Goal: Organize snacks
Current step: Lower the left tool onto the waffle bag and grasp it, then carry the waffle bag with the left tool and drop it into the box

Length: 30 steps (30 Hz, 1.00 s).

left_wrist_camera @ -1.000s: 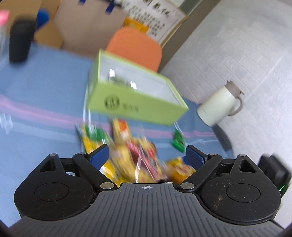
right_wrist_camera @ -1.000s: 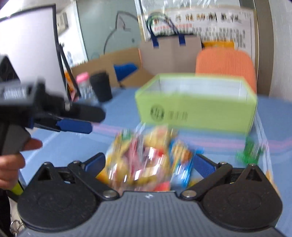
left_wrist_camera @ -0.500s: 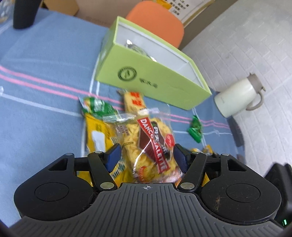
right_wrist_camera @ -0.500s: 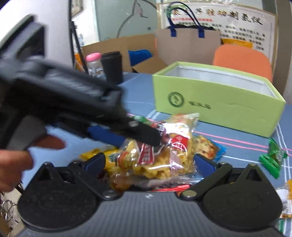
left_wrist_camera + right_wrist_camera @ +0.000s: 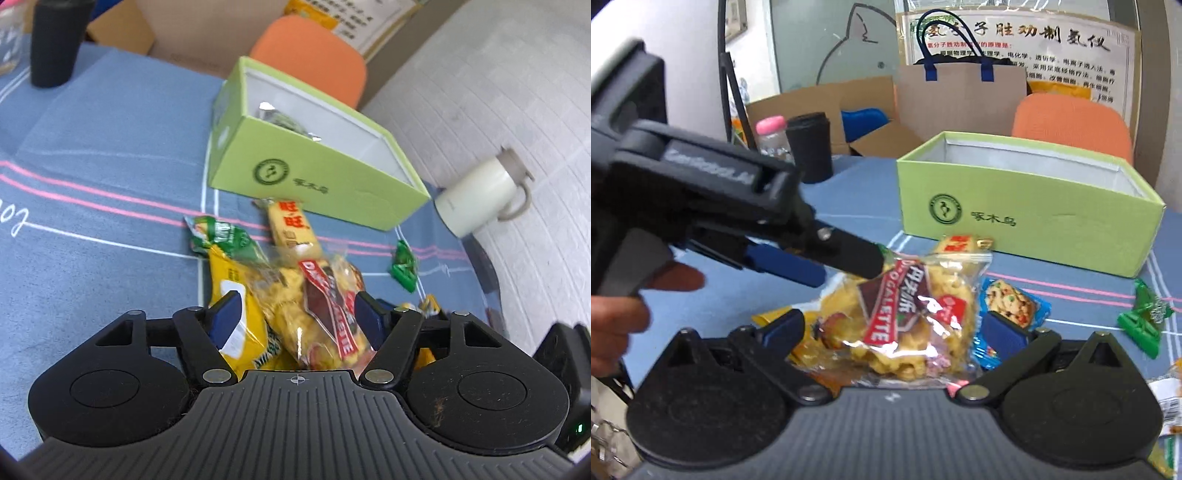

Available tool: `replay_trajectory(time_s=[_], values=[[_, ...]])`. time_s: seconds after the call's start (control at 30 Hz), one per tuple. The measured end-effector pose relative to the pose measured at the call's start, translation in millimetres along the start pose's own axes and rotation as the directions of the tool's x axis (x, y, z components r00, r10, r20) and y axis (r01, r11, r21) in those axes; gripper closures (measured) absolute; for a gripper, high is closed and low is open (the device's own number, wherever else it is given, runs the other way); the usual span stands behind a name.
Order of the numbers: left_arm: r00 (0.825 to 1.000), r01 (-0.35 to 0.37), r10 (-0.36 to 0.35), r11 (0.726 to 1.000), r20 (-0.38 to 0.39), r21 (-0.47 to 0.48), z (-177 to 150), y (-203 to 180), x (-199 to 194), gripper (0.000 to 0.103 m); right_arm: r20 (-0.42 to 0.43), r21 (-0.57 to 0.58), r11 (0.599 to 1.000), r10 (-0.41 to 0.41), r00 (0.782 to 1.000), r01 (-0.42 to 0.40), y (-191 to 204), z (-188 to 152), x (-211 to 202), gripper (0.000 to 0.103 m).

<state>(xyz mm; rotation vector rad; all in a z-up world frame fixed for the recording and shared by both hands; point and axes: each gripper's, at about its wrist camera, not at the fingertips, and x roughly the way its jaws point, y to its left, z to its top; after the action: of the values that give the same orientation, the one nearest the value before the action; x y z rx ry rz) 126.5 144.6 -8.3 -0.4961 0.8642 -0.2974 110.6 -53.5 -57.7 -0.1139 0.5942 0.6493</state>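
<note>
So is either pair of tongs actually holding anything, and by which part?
Cannot tell for sure. The left tongs straddle the clear galette bag across its width, but a firm clamp isn't visible. The right tongs are open, holding nothing.

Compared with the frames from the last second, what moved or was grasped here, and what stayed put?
The left gripper came down onto the snack pile and narrowed its fingers around the clear galette bag; whether it is clamped is unclear. The right gripper stayed open, low behind the same bag. The green box, the small green packet and the white jug did not move.
</note>
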Motion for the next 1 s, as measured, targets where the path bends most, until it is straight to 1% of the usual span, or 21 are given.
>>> replay_trajectory(time_s=[0.07, 0.17, 0.3, 0.37, 0.4, 0.43, 0.53, 0.6, 0.67, 0.73, 0.8, 0.87, 0.93, 1.0], values=[[1.000, 0.001, -0.001, 1.000, 0.000, 0.015, -2.9, -3.9, 2.5, 0.050, 0.002, 0.018, 1.000, 0.007, 1.000, -0.007, -3.8, 0.4, 1.0, 0.001], [1.000, -0.004, 0.004, 1.000, -0.024, 0.006, -6.1, -4.3, 13.5, 0.051, -0.006, 0.042, 0.999, 0.022, 1.000, -0.022, -7.4, -0.1, 6.7, 0.001], [1.000, -0.007, 0.007, 1.000, -0.027, 0.000, -13.1, -4.5, 20.1, 0.051, -0.029, 0.074, 0.996, 0.059, 0.998, -0.057, -8.1, -0.5, 15.6, 0.001], [1.000, -0.015, 0.015, 1.000, -0.027, 0.009, -15.4, -6.4, 19.8, 0.070, -0.029, 0.064, 0.996, 0.071, 0.997, -0.070, -6.0, 1.3, 14.0, 0.003], [1.000, -0.014, 0.014, 1.000, -0.025, 0.002, -15.9, -6.6, 18.1, 0.075, -0.025, 0.055, 0.996, 0.069, 0.997, -0.068, -4.4, 2.7, 11.4, 0.004], [1.000, -0.004, 0.004, 1.000, -0.011, -0.009, -15.9, -7.2, 14.5, 0.079, -0.012, 0.046, 0.997, 0.065, 0.998, -0.064, -2.9, 4.5, 6.8, 0.004], [0.999, 0.040, -0.040, 0.999, 0.037, -0.009, -7.7, -16.0, -1.0, 0.081, 0.051, 0.019, 0.999, 0.043, 0.998, -0.044, -0.3, 14.7, -10.7, 0.004], [0.996, 0.055, -0.056, 0.998, 0.065, 0.016, 4.2, -27.1, -7.3, 0.081, 0.092, 0.012, 0.999, 0.033, 0.995, -0.035, -3.5, 26.3, -20.5, 0.004], [0.995, 0.046, -0.049, 0.998, 0.090, 0.042, 19.9, -38.9, -7.8, 0.080, 0.114, 0.006, 0.999, 0.034, 0.993, -0.035, -10.1, 39.3, -23.1, 0.004], [0.994, 0.037, -0.044, 0.997, 0.104, 0.064, 41.0, -52.5, -1.8, 0.080, 0.127, -0.004, 1.000, 0.015, 0.992, -0.015, -20.0, 53.7, -20.6, 0.004], [0.992, 0.027, -0.039, 0.995, 0.118, 0.098, 69.9, -69.5, 11.3, 0.080, 0.146, -0.015, 1.000, -0.019, 0.989, 0.021, -34.7, 72.1, -14.6, 0.004], [0.991, 0.042, -0.057, 0.991, 0.120, 0.124, 102.9, -83.9, 27.2, 0.080, 0.164, -0.024, 0.998, -0.060, 0.985, 0.065, -56.2, 95.5, -4.8, 0.004], [0.992, 0.049, -0.065, 0.989, 0.112, 0.141, 133.8, -95.8, 46.8, 0.080, 0.157, -0.005, 0.997, -0.073, 0.985, 0.075, -83.4, 119.0, 8.3, 0.004], [0.994, 0.036, -0.052, 0.988, 0.100, 0.152, 158.6, -105.4, 72.0, 0.080, 0.131, 0.023, 0.997, -0.073, 0.989, 0.071, -110.3, 138.4, 26.0, 0.004]])
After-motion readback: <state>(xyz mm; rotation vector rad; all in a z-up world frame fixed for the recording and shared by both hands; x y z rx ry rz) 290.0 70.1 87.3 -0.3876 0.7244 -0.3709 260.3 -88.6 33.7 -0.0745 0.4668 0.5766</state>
